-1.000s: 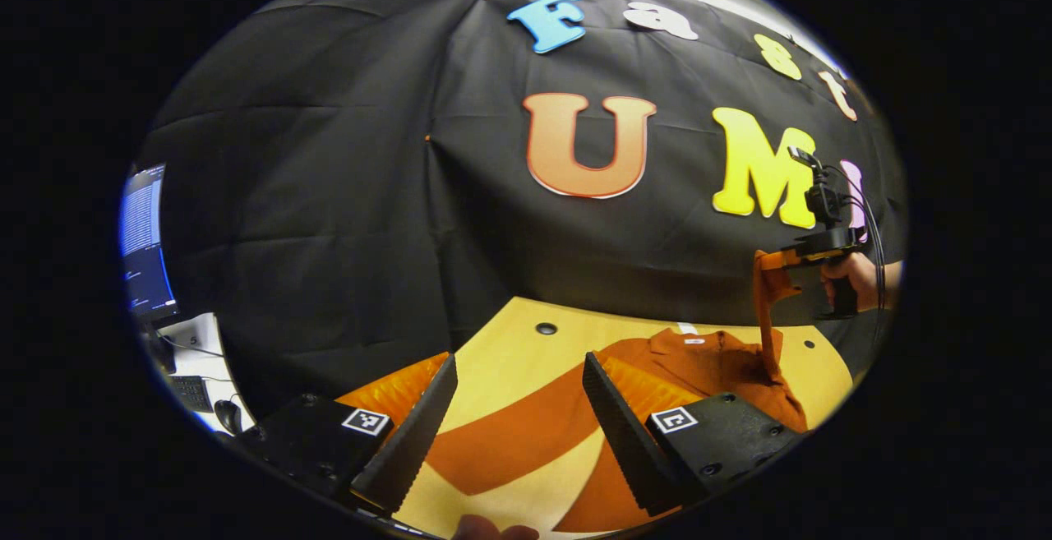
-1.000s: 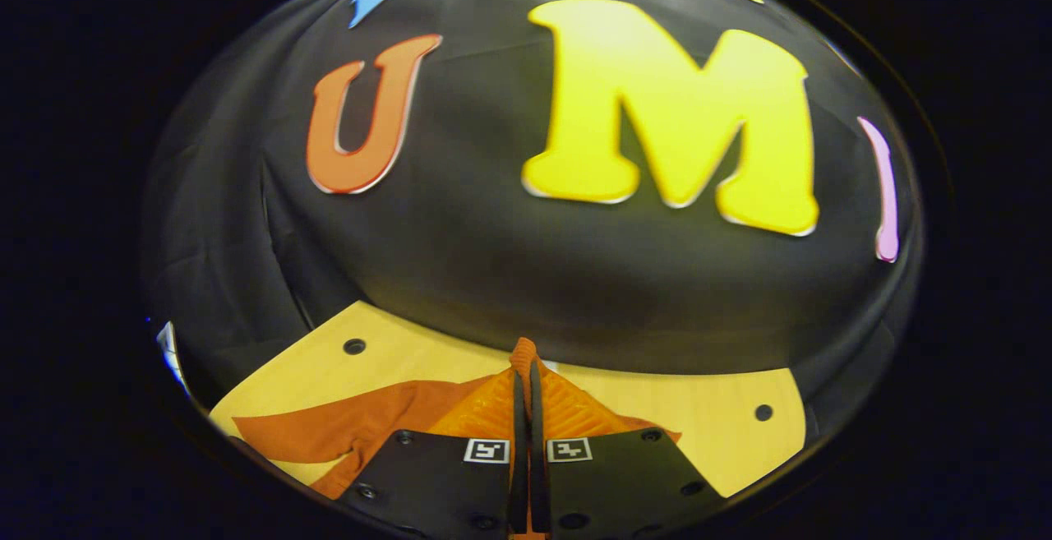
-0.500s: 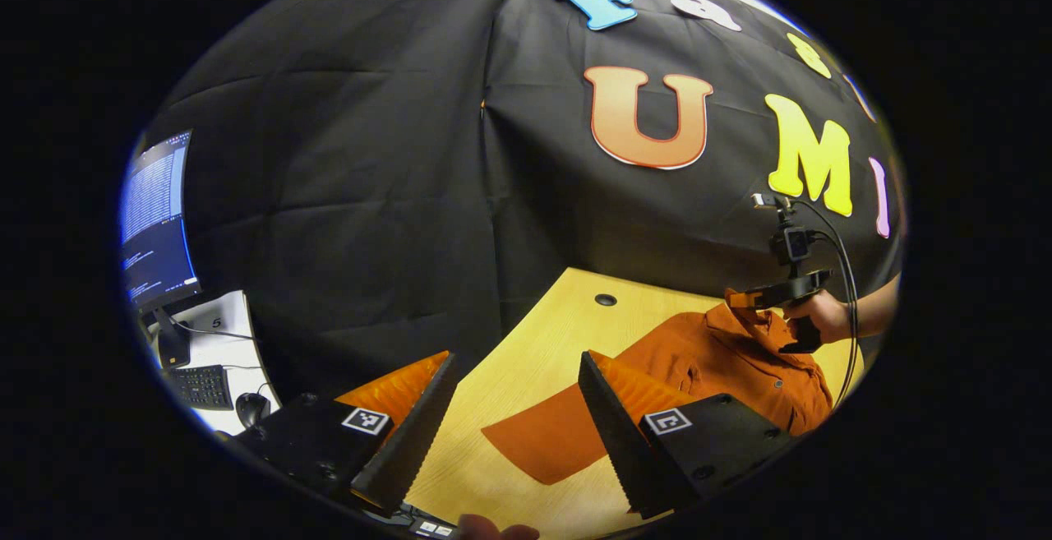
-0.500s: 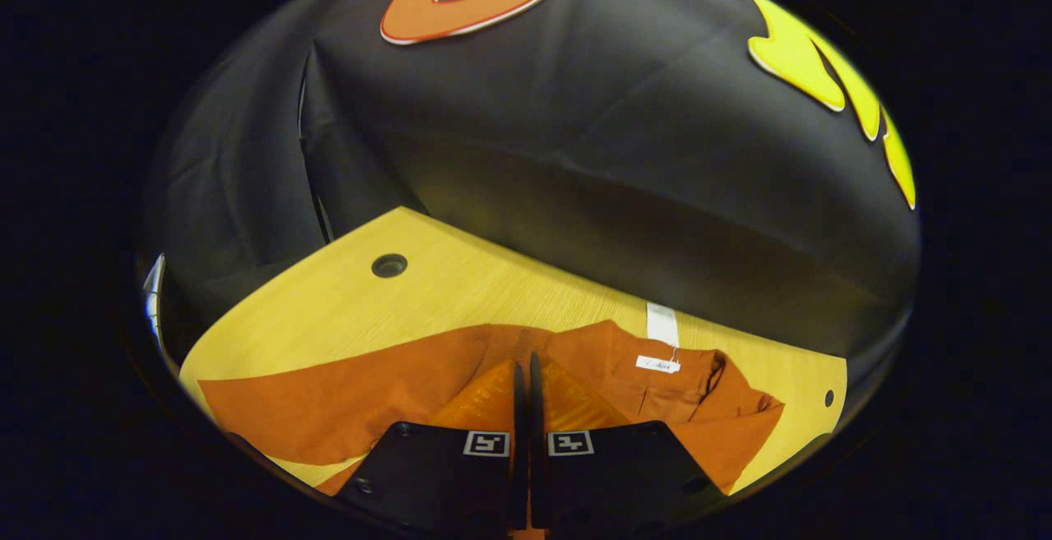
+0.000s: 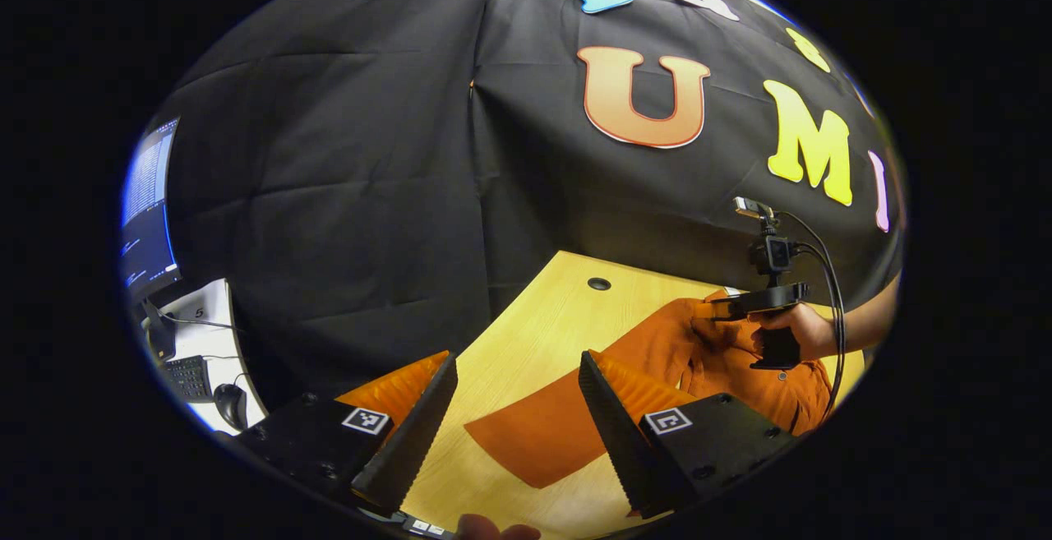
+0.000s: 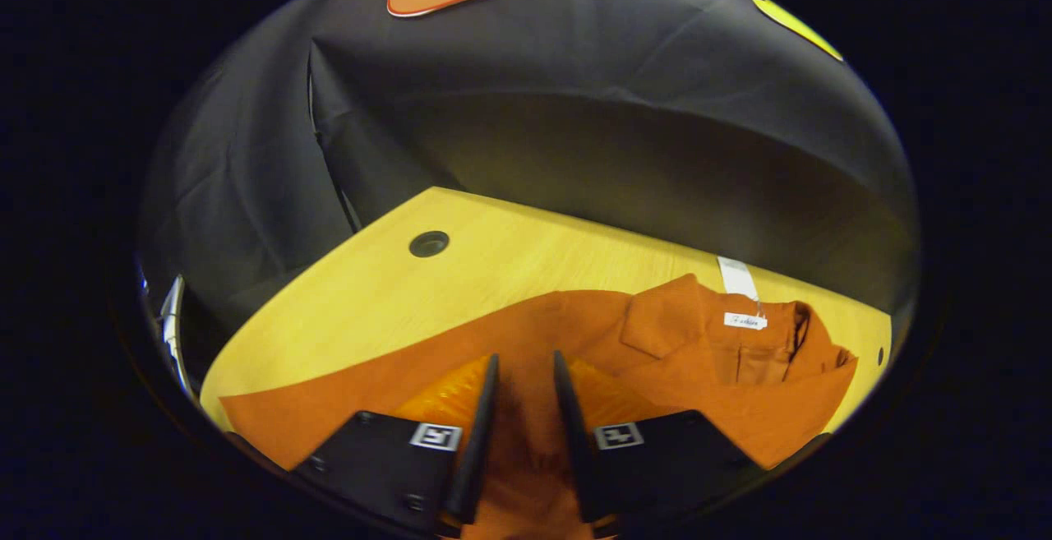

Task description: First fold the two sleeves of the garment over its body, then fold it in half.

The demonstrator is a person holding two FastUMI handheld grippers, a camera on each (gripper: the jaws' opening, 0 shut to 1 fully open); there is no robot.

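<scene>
Garment (image 6: 657,376) lies flat on the worktop (image 6: 493,269), collar toward the far edge. One sleeve (image 5: 534,433) lies spread off the body, unfolded. Right gripper (image 6: 523,408) over the body, fingers parted, gripping nothing; left gripper (image 5: 514,417) fingers wide apart. Half-fold remains.

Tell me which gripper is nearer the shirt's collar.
Right. The right gripper hangs open over the shirt just beside its collar; the left gripper is off by the outstretched sleeve.
</scene>
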